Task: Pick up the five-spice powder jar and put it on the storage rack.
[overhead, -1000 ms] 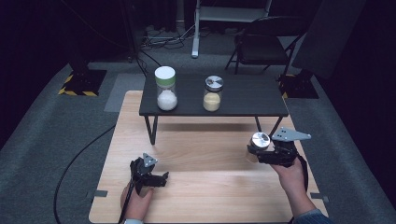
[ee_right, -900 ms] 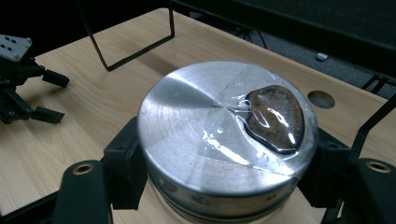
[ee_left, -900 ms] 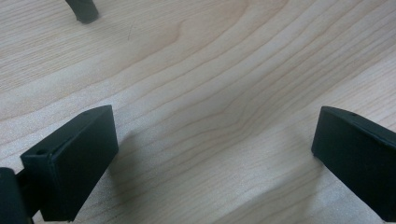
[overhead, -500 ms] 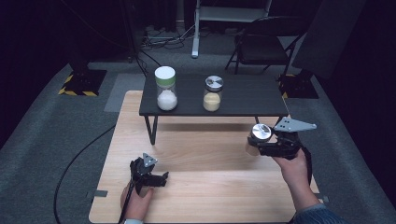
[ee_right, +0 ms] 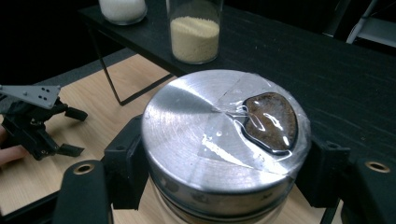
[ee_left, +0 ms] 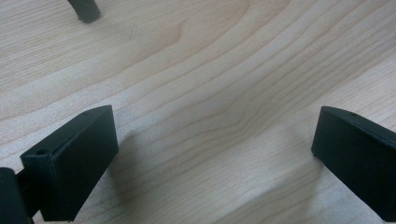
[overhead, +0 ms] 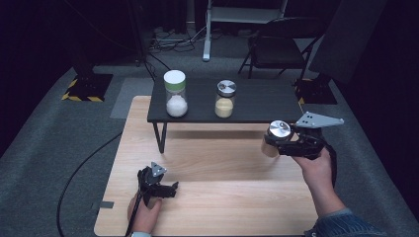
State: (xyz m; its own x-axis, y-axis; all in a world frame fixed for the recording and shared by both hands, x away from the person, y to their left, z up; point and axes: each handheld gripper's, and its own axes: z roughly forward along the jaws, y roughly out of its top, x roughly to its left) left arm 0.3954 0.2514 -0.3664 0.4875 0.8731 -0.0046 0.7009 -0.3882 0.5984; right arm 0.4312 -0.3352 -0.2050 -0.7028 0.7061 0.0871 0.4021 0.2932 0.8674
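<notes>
Hanging off the black table's [overhead: 257,101] front edge, gripped jar [overhead: 275,136].

Left hand [overhead: 144,213]: enters from the bottom edge of the high view, low over the wooden board, wrapped around the rear of its tool. Left gripper [overhead: 168,189]: level, pointing to the right in the high view, grey three-cornered plate on top, cable trailing back toward the person; 2 black jaws spread wide in the left gripper view, nothing between them.

Right hand [overhead: 314,165]: forearm in a denim sleeve rising from the lower right corner, wrist lifted clear of the board. Right gripper [ee_right: 224,182]: pointing left in the high view, grey plate uppermost, jaws clamped on either side of a metal-lidded jar [ee_right: 219,140], carried in the air.
</notes>
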